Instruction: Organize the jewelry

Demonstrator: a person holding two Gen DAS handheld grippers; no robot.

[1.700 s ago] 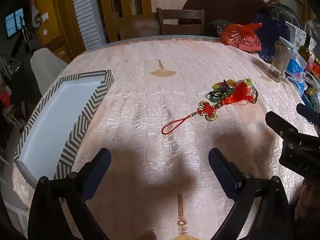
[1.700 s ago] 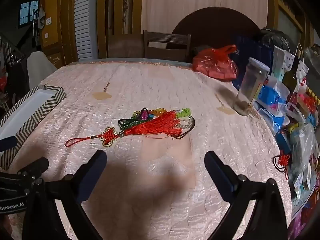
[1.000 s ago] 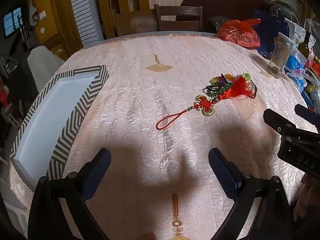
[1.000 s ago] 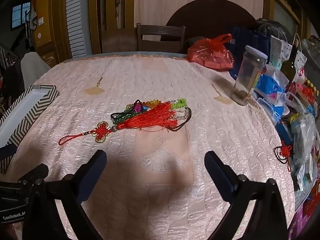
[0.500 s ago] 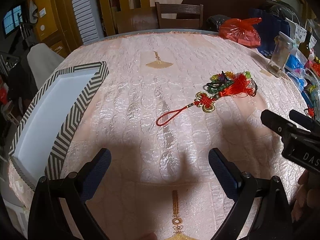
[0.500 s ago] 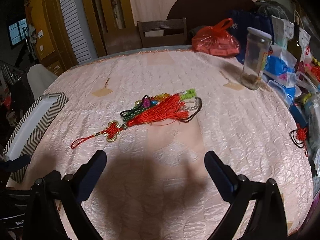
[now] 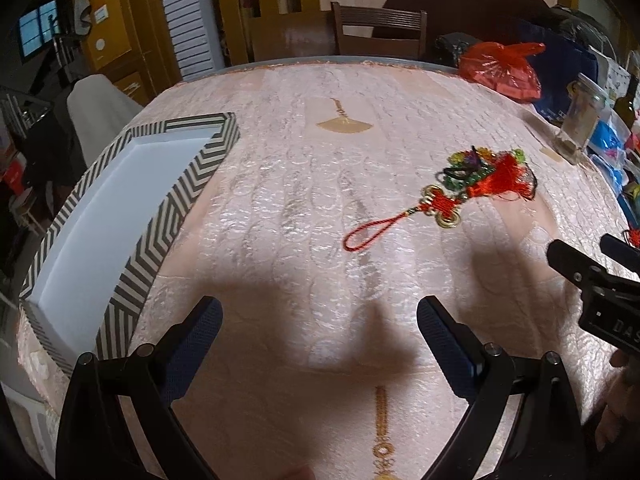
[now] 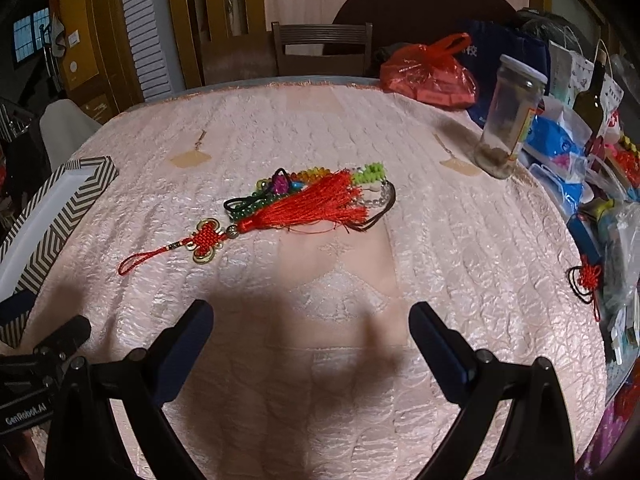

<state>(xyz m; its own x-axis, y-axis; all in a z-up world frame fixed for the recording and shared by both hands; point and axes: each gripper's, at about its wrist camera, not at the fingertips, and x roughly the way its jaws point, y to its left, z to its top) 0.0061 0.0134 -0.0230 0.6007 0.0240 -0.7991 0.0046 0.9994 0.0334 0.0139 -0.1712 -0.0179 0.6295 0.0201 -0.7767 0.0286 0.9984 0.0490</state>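
Jewelry waits mid-table as both grippers hover with jaws spread

Jewelry lies in one heap near the middle of a round table (image 8: 460, 240) draped in pale pink quilted cloth: a red tassel charm (image 8: 304, 210) with a knotted loop and gold coin trailing toward the left, resting partly over a tangle of beaded bracelets (image 8: 288, 184) in green, orange and purple. At the table's left edge sits a box (image 7: 132, 248) with a chevron-striped rim and a white interior. The left gripper (image 7: 318, 330) hangs above bare cloth, jaws wide apart and holding nothing; the right gripper (image 8: 310, 326) does the same, nearer the heap but well short of it. A glass jar (image 8: 510, 116) and a red plastic bag (image 8: 430, 74) stand along the cluttered far right side, a wooden chair (image 8: 322, 48) behind.
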